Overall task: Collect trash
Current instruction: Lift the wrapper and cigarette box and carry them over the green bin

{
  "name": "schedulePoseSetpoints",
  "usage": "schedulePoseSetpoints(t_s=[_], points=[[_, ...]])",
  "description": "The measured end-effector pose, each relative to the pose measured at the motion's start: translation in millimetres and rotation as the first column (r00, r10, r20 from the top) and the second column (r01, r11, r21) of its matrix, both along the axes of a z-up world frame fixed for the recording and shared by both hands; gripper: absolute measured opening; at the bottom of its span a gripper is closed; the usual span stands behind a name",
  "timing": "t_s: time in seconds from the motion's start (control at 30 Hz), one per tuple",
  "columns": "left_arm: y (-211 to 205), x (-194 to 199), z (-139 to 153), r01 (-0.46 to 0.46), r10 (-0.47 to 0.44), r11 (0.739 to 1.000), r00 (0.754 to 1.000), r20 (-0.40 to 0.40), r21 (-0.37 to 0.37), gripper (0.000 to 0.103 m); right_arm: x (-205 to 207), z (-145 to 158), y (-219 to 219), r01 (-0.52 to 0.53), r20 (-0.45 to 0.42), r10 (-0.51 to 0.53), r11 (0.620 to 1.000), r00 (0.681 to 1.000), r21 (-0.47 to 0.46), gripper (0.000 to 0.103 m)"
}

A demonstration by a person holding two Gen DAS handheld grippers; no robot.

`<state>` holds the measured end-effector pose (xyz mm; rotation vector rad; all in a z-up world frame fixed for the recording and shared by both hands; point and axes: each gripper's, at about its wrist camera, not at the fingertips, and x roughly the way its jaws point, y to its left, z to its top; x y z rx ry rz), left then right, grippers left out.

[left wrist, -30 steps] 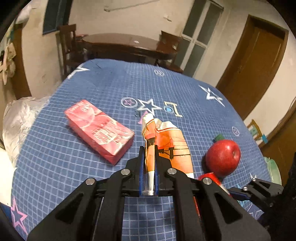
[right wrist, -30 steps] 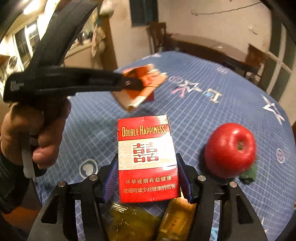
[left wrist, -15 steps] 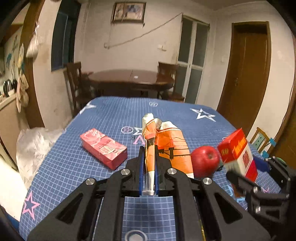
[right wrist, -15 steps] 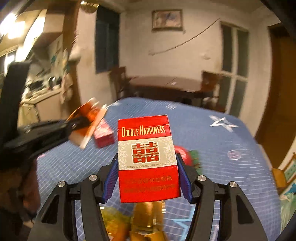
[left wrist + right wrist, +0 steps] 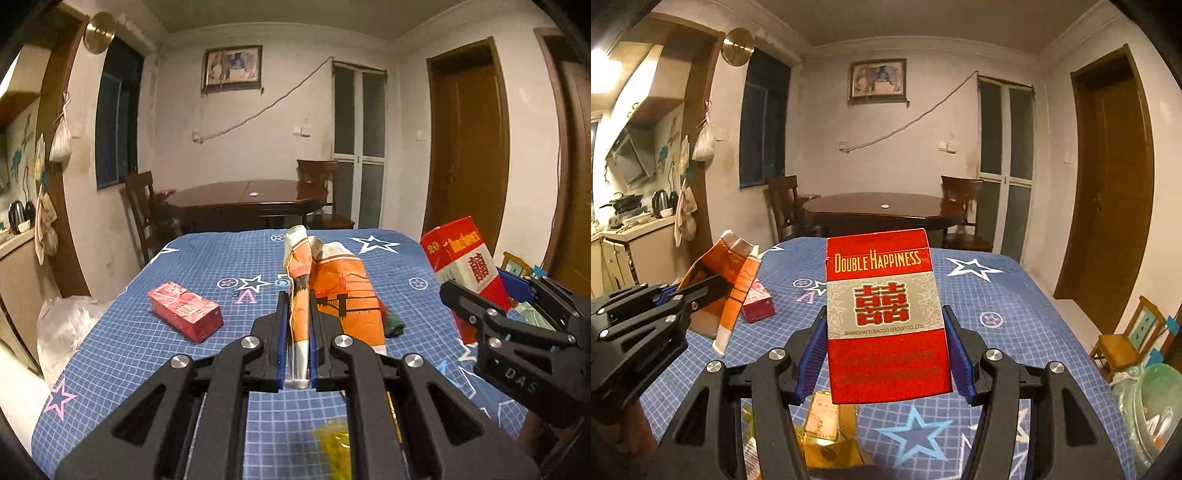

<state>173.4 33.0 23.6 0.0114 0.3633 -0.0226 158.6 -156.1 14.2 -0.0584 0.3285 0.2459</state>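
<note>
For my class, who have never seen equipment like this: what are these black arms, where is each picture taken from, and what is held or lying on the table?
No robot here: a person holds two black two-finger tools, each with a camera looking along its fingers. One picture is from the left tool, which pinches a crumpled orange-and-white paper wrapper. The other is from the right tool, which grips a red Double Happiness cigarette pack. On the blue star-patterned tablecloth lie a red wrapped box and gold and yellow wrappers.
</note>
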Motion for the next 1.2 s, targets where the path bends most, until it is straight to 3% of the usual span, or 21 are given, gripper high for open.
schedulePoseSetpoints(t_s=[0.53,0.9,1.2], points=[[-41,-47,4,0.044,-0.047,0.999,0.996,0.077,0.031,0.008,-67,-3,-60,0.034,0.027,-0.035,0.998,0.999,0.048,0.059],[-59,-69,11,0.084,-0.087,0.996,0.991,0.103,0.035,0.008,-116,12,-105,0.028,0.044,-0.032,0.996,0.999,0.081,0.059],[-87,-63,24,0.165,-0.166,0.986,0.979,0.115,0.014,0.008,-146,34,-159,0.081,0.059,-0.085,0.994,0.995,0.068,0.059]])
